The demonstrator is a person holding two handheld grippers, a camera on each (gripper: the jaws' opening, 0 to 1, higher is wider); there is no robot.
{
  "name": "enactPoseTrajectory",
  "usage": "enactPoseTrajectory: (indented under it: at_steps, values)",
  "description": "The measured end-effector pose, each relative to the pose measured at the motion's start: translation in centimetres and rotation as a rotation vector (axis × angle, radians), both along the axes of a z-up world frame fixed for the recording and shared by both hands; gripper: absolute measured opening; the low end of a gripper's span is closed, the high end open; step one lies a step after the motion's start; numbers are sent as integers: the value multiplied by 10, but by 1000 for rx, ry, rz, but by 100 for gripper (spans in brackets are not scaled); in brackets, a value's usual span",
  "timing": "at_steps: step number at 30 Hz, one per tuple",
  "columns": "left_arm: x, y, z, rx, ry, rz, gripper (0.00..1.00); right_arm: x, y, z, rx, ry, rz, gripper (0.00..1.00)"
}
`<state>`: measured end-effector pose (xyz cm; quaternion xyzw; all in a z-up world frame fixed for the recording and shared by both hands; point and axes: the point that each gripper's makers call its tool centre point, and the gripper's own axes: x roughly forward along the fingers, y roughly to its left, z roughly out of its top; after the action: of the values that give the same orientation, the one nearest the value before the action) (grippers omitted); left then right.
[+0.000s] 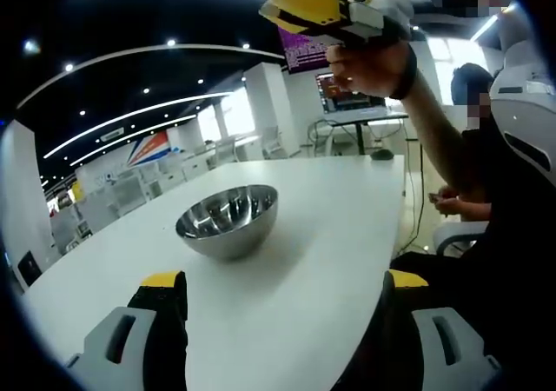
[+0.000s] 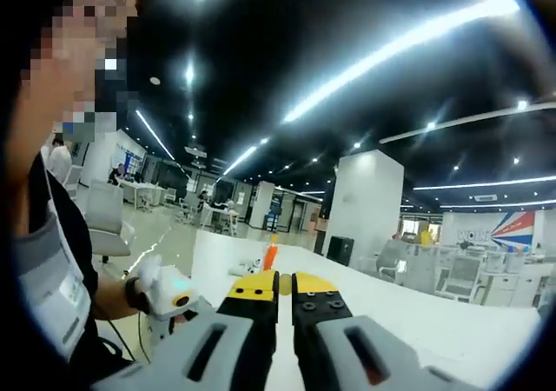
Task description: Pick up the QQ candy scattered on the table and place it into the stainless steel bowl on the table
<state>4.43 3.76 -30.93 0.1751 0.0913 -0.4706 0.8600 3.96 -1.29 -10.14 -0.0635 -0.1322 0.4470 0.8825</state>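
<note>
The stainless steel bowl (image 1: 228, 219) stands upright on the white table (image 1: 330, 200), and what I see of its inside looks bare. My left gripper (image 1: 285, 280) is low over the table just in front of the bowl, open wide with nothing between its yellow-tipped fingers (image 1: 163, 280). A hand holds my right gripper (image 1: 274, 10) high above and beyond the bowl. In the right gripper view its jaws (image 2: 285, 285) are pressed together, and I can make out nothing held between them.
A person in dark clothes (image 1: 495, 200) sits at the table's right side. Desks, chairs and a monitor (image 1: 347, 91) stand behind. A small orange object (image 2: 271, 254) stands far off on the table (image 2: 434, 321).
</note>
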Motion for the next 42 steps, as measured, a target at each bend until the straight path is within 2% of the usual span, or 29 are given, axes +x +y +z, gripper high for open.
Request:
enactPoseTrajectory:
  at_steps: [2,7,11,14,17,19,20,22,23,26,30,36,42]
  values:
    - [0,0,-1,2,1,-1,94,13,-5,4,7,-10,-27,5]
    - [0,1,-2,2,4,4,94,58,-27,9,22,-32,-166,5]
    - [1,1,-4,6,9,4,94,83,-36,6,36,-14,-210,5]
    - [1,1,-5,4,10,2,94,102,-43,-4,33,14,-245,5]
    - [0,1,-4,-1,9,1,94,128,-55,-21,42,64,-299,5]
    - [-1,1,-4,-3,9,0,94,148,-66,-41,36,117,-352,5]
    - [-1,1,-4,-4,9,-1,94,154,-69,-47,37,126,-356,5]
    - [-1,2,-5,-4,11,1,94,162,-71,-64,55,197,-353,5]
    - [-1,3,-6,-3,12,3,94,165,-72,-70,58,210,-356,5]
    - [0,5,-7,0,14,8,93,173,-72,-88,54,239,-364,5]
    - [0,5,-6,-3,14,6,93,180,-70,-112,3,263,-392,5]
    - [0,4,-6,-3,13,6,93,189,-64,-158,-128,299,-429,6]
    - [0,6,-7,2,14,11,93,190,-61,-184,-185,326,-432,6]
